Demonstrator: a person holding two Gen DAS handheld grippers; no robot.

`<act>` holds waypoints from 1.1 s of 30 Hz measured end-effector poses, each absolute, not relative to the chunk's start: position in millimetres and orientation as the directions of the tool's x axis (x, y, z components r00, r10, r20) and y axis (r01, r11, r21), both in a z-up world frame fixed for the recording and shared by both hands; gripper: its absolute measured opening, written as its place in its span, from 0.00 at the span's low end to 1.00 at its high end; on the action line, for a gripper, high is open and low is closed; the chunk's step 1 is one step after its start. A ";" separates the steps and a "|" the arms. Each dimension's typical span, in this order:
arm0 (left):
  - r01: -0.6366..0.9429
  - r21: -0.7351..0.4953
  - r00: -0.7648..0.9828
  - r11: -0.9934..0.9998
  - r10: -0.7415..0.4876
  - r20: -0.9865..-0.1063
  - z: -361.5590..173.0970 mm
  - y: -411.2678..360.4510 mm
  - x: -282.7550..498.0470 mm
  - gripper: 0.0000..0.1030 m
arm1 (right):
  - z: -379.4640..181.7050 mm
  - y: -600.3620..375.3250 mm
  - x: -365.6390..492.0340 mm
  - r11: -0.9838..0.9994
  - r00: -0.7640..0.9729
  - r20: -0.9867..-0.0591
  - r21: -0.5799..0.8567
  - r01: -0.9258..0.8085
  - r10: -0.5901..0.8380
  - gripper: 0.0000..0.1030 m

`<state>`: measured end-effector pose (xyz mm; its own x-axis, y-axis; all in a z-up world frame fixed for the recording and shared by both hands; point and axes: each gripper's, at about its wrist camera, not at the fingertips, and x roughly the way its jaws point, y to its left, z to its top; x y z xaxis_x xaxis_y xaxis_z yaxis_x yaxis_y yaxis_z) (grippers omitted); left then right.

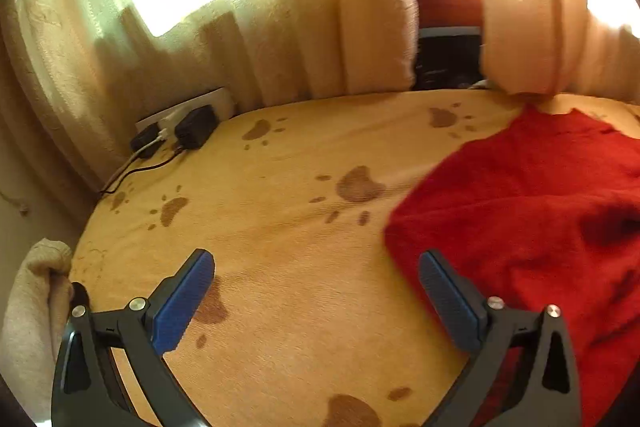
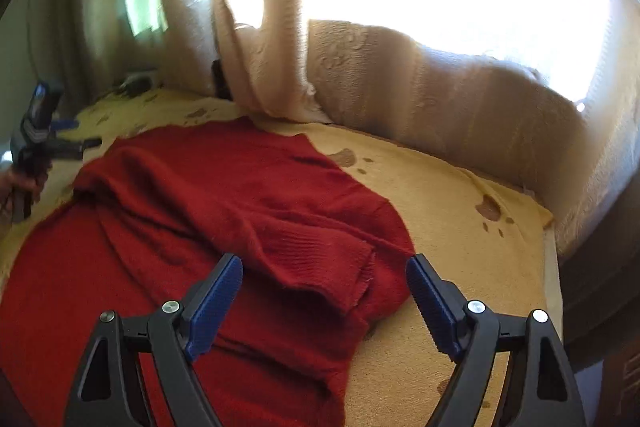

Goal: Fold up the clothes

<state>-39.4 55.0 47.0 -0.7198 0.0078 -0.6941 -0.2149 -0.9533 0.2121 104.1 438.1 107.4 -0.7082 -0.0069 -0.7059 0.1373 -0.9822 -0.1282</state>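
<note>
The left gripper (image 1: 316, 299) hangs wide and empty over the paw-print bedspread (image 1: 280, 227), left of the red sweater (image 2: 208, 195) spread across the bed. The right gripper (image 2: 324, 301), fingers also wide, hovers over a sleeve cuff (image 2: 320, 247) folded onto the body. Probably next: pinch both hem corners evenly, then fold without dragging the knit.

1. The sweater (image 2: 224, 203) is bright red all over, with thin knitted lines on its cuff.
2. The blanket (image 1: 288, 227) under it is yellow, with brown paw prints dotted here and there.
3. The curtains (image 1: 360, 7) are cream, with a raised swirly pattern.
4. The left gripper (image 1: 316, 291) and the right gripper (image 2: 324, 291) are black, with blue pads and small silver screws.
5. The plugs (image 1: 192, 131) are black, and 1 cable is white.
</note>
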 end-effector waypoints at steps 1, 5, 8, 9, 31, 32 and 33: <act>-0.275 0.179 -0.715 -0.945 0.076 -0.695 53.0 61.2 -31.2 1.00 | 100.3 425.5 105.1 -0.966 -0.696 -0.718 -0.190 0.178 0.013 0.83; -0.492 0.159 -0.680 -0.856 0.263 -0.685 60.4 102.8 6.9 1.00 | 72.6 406.7 88.2 -0.915 -0.657 -0.741 -0.351 0.200 0.140 0.83; -0.531 0.320 -0.713 -0.785 0.210 -0.669 45.3 137.3 24.7 1.00 | 63.2 410.3 70.6 -0.914 -0.630 -0.756 -0.363 0.178 0.178 0.50; -0.513 0.366 -0.722 -0.776 0.159 -0.674 34.9 140.2 20.0 1.00 | 61.5 412.4 65.4 -0.919 -0.617 -0.766 -0.356 0.171 0.182 0.28; -0.352 0.290 -0.699 -0.890 0.044 -0.714 19.2 69.2 -9.0 1.00 | 99.9 421.9 105.1 -0.980 -0.613 -0.770 0.077 0.182 -0.174 0.35; -0.353 0.284 -0.696 -0.892 0.047 -0.717 18.7 68.2 -10.2 1.00 | 93.8 417.6 107.7 -0.977 -0.610 -0.770 0.079 0.198 -0.187 0.46; -0.352 0.276 -0.691 -0.894 0.049 -0.721 18.0 67.5 -11.2 1.00 | 92.5 413.6 112.1 -0.974 -0.621 -0.759 0.080 0.213 -0.198 0.67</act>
